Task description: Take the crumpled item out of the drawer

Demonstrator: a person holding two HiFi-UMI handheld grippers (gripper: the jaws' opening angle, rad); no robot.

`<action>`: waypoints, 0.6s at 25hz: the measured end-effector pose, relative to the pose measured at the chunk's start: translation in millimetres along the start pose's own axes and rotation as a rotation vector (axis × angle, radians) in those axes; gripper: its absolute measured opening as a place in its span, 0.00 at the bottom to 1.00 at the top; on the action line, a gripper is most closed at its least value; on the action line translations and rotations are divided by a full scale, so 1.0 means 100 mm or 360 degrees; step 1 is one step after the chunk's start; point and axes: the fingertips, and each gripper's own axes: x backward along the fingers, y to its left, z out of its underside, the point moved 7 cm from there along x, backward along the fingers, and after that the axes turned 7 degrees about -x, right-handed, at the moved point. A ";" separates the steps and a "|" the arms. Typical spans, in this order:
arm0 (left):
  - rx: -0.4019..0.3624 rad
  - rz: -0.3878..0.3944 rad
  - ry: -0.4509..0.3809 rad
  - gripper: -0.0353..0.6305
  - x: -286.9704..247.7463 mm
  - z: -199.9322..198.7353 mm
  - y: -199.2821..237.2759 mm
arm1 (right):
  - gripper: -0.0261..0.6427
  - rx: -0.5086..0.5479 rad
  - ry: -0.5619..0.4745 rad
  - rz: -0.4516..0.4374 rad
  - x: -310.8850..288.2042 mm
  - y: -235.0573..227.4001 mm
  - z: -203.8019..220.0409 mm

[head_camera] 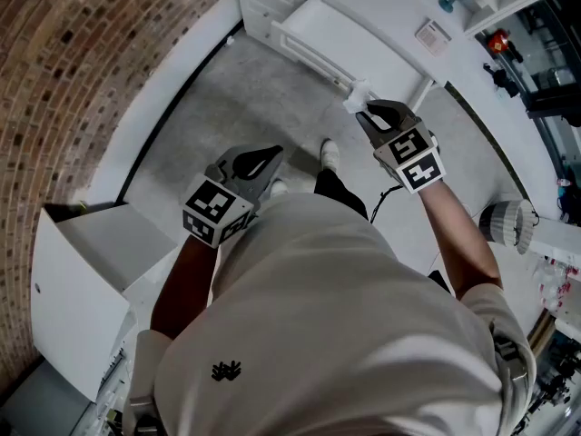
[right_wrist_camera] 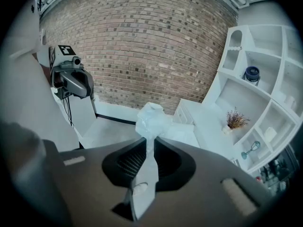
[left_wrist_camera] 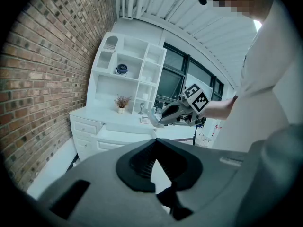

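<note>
While my right gripper (right_wrist_camera: 150,140) is clamped on the crumpled wad (right_wrist_camera: 152,118), that wad hangs clear of the open drawer (head_camera: 331,39), near its front. It appears to be thin white film, so I judge it light, soft, easily squashed and possibly slippery. The pinched neck under the bunched head looks the soundest hold. My left gripper (left_wrist_camera: 155,143) is closed on nothing, well apart.
</note>
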 end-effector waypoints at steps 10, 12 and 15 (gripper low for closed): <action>0.0017 -0.0018 0.0006 0.06 0.01 0.04 0.00 | 0.13 0.0009 -0.0010 -0.0027 -0.01 0.02 -0.02; 0.0021 -0.0024 0.0010 0.06 0.01 0.04 0.01 | 0.13 0.0012 -0.0012 -0.0033 -0.02 0.01 -0.03; 0.0029 -0.0029 0.0014 0.06 -0.01 0.05 0.03 | 0.13 0.0015 -0.0014 -0.0043 -0.05 -0.01 -0.04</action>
